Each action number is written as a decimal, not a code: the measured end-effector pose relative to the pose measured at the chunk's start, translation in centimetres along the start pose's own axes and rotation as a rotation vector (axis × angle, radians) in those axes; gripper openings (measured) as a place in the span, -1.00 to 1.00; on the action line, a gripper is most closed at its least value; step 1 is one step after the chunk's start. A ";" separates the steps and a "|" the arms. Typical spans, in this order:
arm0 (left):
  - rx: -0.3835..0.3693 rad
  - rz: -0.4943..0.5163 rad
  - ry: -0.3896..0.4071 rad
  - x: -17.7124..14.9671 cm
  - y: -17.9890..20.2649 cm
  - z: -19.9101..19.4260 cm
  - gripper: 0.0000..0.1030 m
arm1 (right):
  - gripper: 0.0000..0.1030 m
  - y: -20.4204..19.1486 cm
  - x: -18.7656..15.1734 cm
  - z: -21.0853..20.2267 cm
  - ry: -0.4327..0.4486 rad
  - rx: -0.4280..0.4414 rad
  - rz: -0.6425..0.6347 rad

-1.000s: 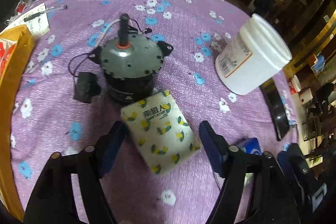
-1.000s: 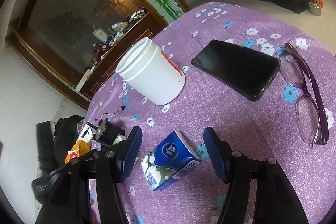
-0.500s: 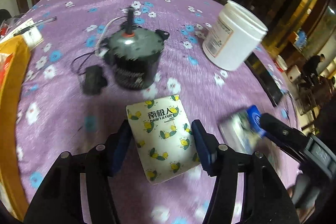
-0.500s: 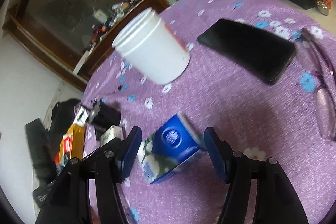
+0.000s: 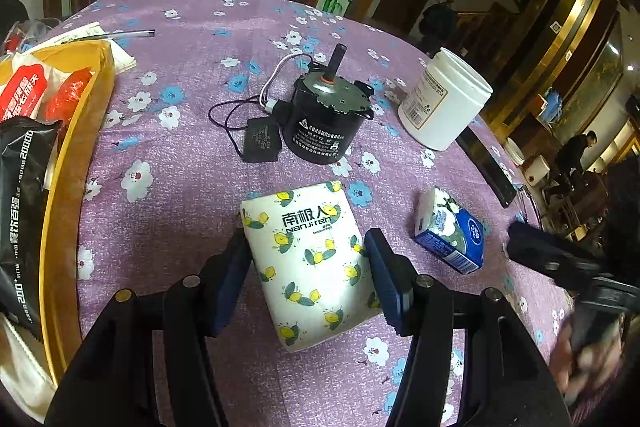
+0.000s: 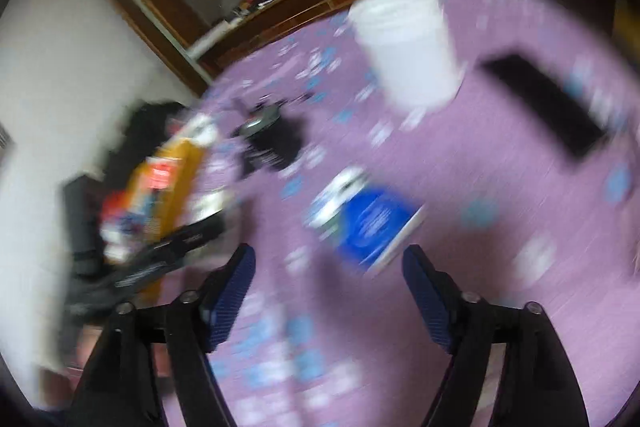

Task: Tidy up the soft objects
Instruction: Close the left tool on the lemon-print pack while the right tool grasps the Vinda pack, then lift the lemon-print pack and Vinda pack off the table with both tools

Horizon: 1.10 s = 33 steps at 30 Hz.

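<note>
Our left gripper (image 5: 306,267) clamps the lemon-print tissue pack (image 5: 310,259), both pads pressed to its sides above the purple tablecloth (image 5: 180,187). Our right gripper (image 6: 328,291) stands spread and empty; the blue tissue pack (image 6: 370,223) lies just ahead. Farther off: motor (image 5: 324,119), white jar (image 5: 444,105).

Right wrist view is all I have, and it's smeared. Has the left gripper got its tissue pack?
Observer: Yes. The left gripper has a pad against each side of the lemon-print tissue pack.
Operator: Is the blue one touching it?
Observer: No. The blue tissue pack lies apart from it on the cloth, to its right.
Operator: What's in the yellow bin?
Observer: The yellow bin holds red and black printed packets.
</note>
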<state>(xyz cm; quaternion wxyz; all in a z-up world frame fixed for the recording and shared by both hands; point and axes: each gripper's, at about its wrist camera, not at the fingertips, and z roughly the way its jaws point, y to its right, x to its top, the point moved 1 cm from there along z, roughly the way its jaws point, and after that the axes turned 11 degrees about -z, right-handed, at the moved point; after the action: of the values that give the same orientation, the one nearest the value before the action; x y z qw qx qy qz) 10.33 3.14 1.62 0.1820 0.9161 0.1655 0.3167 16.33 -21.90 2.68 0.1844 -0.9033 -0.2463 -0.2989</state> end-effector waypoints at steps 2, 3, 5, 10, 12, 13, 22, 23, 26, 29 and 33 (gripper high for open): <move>-0.004 0.006 0.004 -0.1 0.1 0.1 0.09 | 0.70 0.0 0.8 1.9 -0.056 -0.027 -0.096; -0.007 0.009 0.002 -0.2 0.1 0.2 0.09 | 0.70 -0.1 1.1 3.2 -0.088 0.004 -0.124; -0.012 0.014 -0.005 -0.3 0.1 0.3 0.09 | 0.70 0.1 1.0 4.7 -0.121 0.041 -0.145; -0.022 0.036 -0.015 -0.6 0.6 0.5 0.09 | 0.66 -0.1 0.3 5.8 -0.119 -0.001 -0.175; -0.021 0.042 -0.019 -0.7 0.8 0.6 0.09 | 0.36 -0.6 -0.1 5.7 -0.114 -0.010 -0.176; -0.020 0.046 -0.020 -0.8 0.9 0.6 0.09 | 0.32 -0.8 -0.1 5.5 -0.114 -0.028 -0.168; -0.019 0.092 0.039 -1.1 1.8 -0.2 0.09 | 0.24 -2.0 -2.0 0.4 0.065 -0.111 0.066; -0.018 0.094 0.041 -1.1 1.9 -0.3 0.09 | 0.24 -2.0 -2.1 -0.3 0.083 -0.120 0.081; -0.022 0.106 0.059 -1.2 2.4 -0.7 0.09 | 0.24 -1.7 -3.2 -2.8 0.152 -0.140 0.144; -0.031 0.131 0.084 -1.3 3.3 -1.8 0.09 | 0.23 -1.4 -4.4 -3.9 0.170 -0.139 0.190; -0.044 0.170 0.110 -2.3 4.3 -3.9 0.10 | 0.23 -1.5 -5.9 -4.8 0.173 -0.140 0.216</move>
<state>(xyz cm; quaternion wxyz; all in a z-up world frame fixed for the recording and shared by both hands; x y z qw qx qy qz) 6.98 -0.66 5.14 0.1650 0.9039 0.0901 0.3842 9.20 -24.97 2.88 0.1728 -0.9060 -0.1096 -0.3705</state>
